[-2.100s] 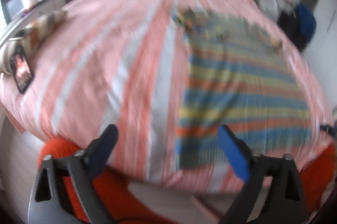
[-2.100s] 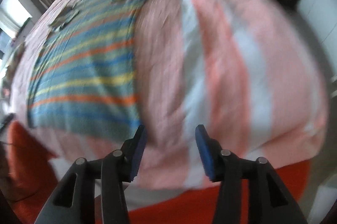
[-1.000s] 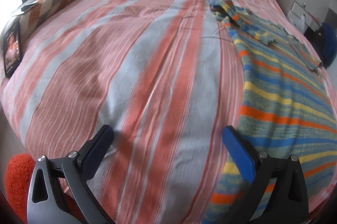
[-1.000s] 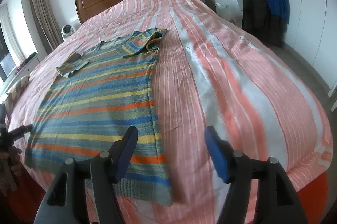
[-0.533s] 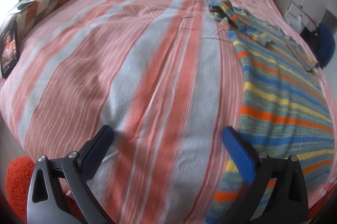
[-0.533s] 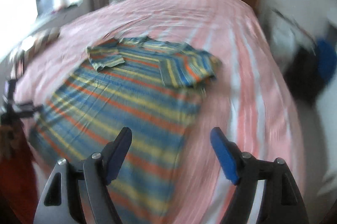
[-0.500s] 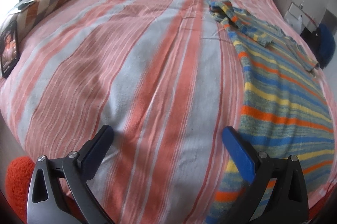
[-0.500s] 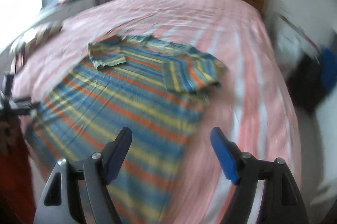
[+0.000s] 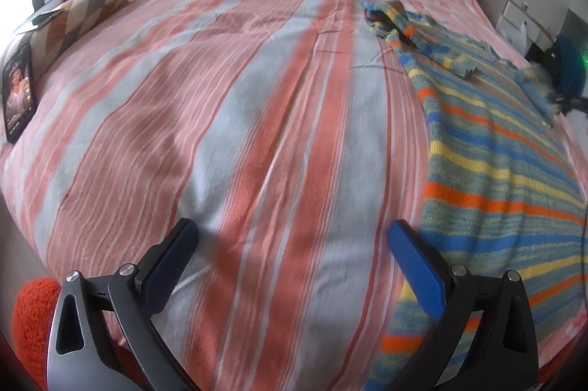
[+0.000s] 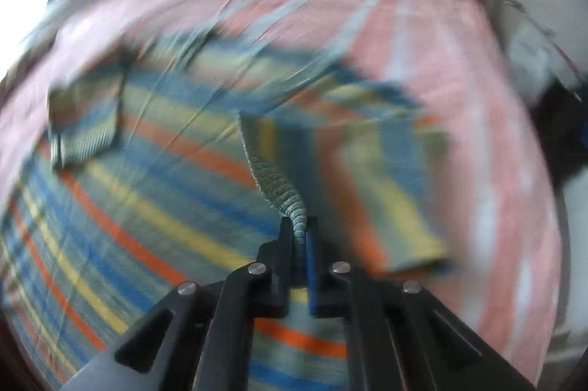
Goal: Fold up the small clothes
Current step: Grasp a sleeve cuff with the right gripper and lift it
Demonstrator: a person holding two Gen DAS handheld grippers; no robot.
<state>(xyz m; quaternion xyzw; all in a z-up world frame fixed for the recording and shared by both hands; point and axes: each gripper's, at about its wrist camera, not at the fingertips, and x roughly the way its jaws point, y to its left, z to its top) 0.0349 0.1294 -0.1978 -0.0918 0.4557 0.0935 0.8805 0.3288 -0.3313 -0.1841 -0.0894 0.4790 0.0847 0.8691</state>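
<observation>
1. Striped shirt [image 9: 496, 148] lies flat on the bed [image 9: 257, 97]
2. Right gripper [image 10: 300, 233] pinches the sleeve edge [image 10: 272, 178] for folding inward
3. Left gripper [image 9: 290, 244] hovers spread, empty, beside the hem

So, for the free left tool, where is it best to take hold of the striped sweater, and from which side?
Probably the near hem corner of the striped sweater, coming from the foot of the bed. That edge lies flat just beside the open left tool, while the right tool already pinches a sleeve edge.
</observation>
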